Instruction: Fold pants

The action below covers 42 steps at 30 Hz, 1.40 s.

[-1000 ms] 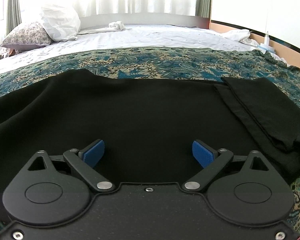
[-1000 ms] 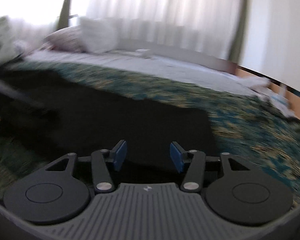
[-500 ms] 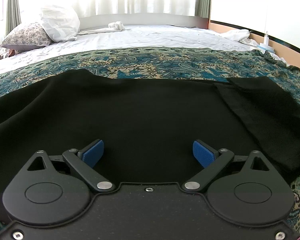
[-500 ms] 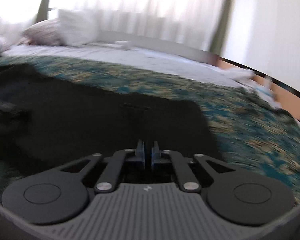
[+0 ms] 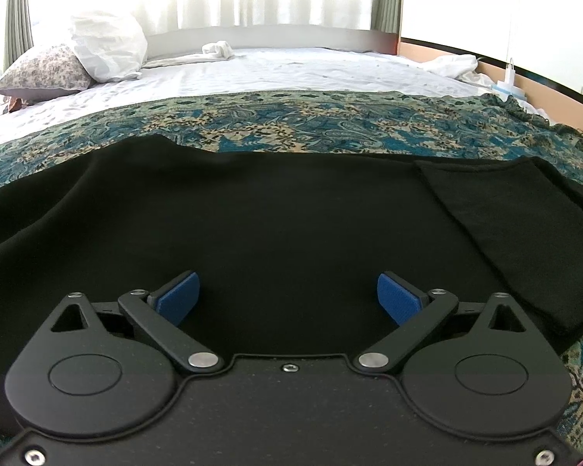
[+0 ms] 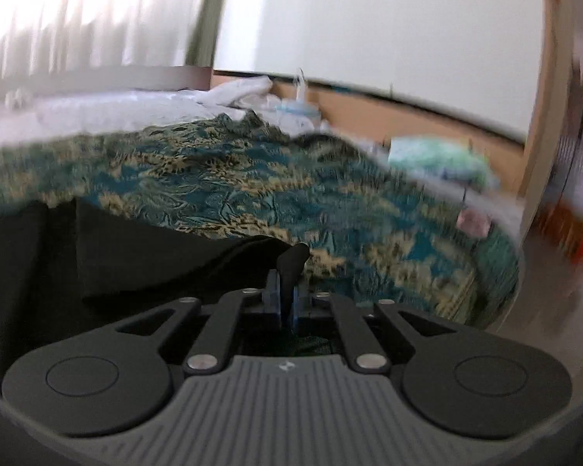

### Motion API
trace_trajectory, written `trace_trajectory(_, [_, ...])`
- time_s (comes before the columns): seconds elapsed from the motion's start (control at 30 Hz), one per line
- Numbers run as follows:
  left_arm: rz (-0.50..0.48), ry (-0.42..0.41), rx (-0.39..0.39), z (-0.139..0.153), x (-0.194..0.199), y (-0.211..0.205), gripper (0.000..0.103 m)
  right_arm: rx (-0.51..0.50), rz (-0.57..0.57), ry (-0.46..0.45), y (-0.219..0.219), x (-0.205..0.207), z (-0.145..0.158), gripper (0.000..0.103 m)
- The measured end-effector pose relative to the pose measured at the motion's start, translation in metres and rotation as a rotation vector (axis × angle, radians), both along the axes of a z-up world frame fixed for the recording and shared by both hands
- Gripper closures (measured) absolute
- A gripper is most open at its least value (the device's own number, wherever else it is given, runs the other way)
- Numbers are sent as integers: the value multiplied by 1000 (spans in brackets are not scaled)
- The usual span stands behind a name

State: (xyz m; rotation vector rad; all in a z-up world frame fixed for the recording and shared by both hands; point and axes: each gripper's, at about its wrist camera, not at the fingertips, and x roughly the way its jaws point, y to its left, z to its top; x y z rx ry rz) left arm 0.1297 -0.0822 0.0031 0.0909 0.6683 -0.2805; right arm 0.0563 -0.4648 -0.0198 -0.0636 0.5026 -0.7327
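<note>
My right claw (image 6: pixel 287 303) pinches a corner of the black pants (image 5: pixel 272 225) to carry a fold; my left claw (image 5: pixel 287 297) hangs spread above them on the bed (image 5: pixel 291 73).

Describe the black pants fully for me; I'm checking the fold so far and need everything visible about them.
The black pants are plain, matte, soft-looking cloth, spread mostly flat across the patterned bedspread. At the right side of the left wrist view, a part is folded over in a second layer with a stitched hem. The open left gripper hangs above them without touching. The right gripper is shut on a bunched corner of the cloth, pinched between its pads.
</note>
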Motion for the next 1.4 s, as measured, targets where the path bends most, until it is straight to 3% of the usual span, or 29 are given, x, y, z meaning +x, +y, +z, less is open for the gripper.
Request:
trace_trajectory(0.1, [-7, 2, -10, 1, 0, 2, 3, 105, -42, 9, -20, 7, -9, 93])
trace_trajectory(0.17, [0, 2, -11, 2, 0, 4, 3, 53, -52, 33, -16, 12, -7, 91])
trace_trajectory(0.23, [14, 6, -19, 7, 0, 7, 7, 74, -55, 37, -20, 12, -6, 91])
trace_trajectory(0.27, [16, 4, -29, 11, -1, 11, 7, 83, -52, 37, -21, 12, -4, 73])
trace_trajectory(0.3, [8, -3, -44, 15, -2, 14, 7, 93, -46, 40, -22, 9, -1, 71])
trace_trajectory(0.37, [-7, -29, -54, 23, -5, 21, 7, 110, -62, 33, -23, -2, 9, 47])
trace_trajectory(0.43, [-7, -43, -37, 28, -5, 26, 7, 121, -49, -1, -20, -13, 25, 43])
trace_trajectory(0.53, [1, -42, -19, 27, -1, 31, 7, 109, 111, -20, 3, -20, 43, 33])
trace_trajectory(0.63, [27, -5, -9, 17, 3, 32, 11, 166, 398, 124, 33, 5, 37, 35])
trace_trajectory(0.7, [27, 5, -4, 11, 3, 32, 11, 212, 479, 215, 38, 30, 25, 38])
trace_trajectory(0.77, [28, -3, 4, 9, 2, 32, 11, 200, 417, 218, 19, 54, 20, 39])
trace_trajectory(0.9, [31, -4, 7, 6, 2, 31, 10, 338, 38, 30, -70, 78, 36, 45])
trace_trajectory(1.0, [30, -12, 21, 4, 0, 28, 9, 222, 32, -59, -61, 61, 60, 42])
trace_trajectory(1.07, [28, -14, 29, 3, 0, 26, 8, 151, 129, -20, -37, 51, 66, 33])
trace_trajectory(1.13, [27, -14, 27, 3, 0, 26, 8, 109, 247, 18, -9, 41, 66, 33])
trace_trajectory(1.3, [27, -15, 21, 3, -1, 26, 8, 207, 746, 84, 86, 0, 54, 28])
trace_trajectory(1.4, [27, -17, 19, 2, -1, 26, 8, 186, 983, 150, 150, -20, 40, 21])
